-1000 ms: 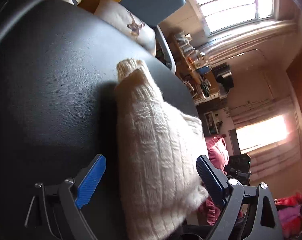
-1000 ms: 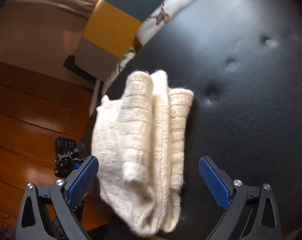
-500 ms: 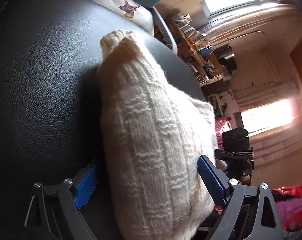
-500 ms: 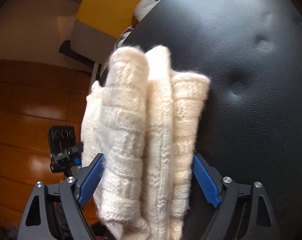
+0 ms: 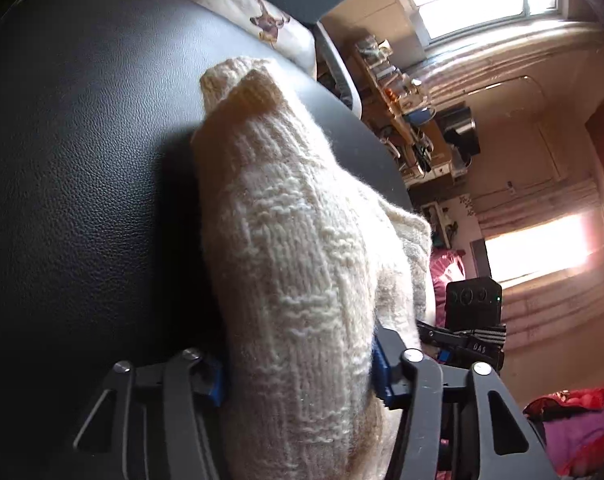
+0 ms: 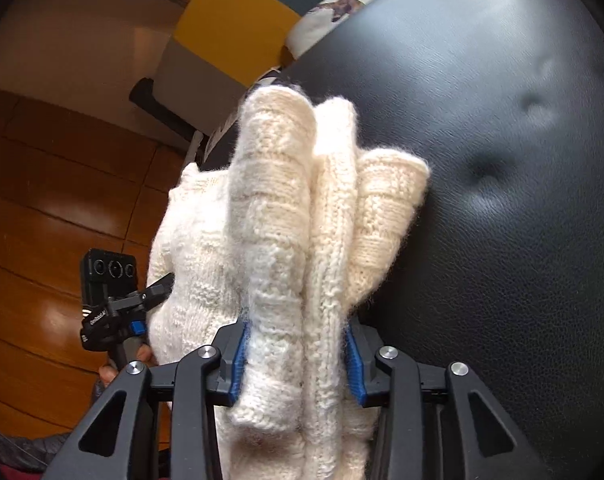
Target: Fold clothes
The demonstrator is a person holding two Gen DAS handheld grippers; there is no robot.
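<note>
Both my tongs, spread wide a second ago, are now clenched on the cream knitted garment [image 5: 302,264]: the left tongs [image 5: 298,376] grip one end, the right tongs [image 6: 294,360] pinch its bunched layers. The garment lies in folds at the edge of the black leather seat [image 6: 501,200], so I judge it secured for a lift or a further fold.

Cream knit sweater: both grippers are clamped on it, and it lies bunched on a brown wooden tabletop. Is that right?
Not quite. Both grippers are clamped on the cream knit sweater, the left gripper and the right gripper alike, but it lies bunched on a black leather cushion, not a brown wooden tabletop. The right wrist view shows this; the brown wood there is the floor beside it.
</note>
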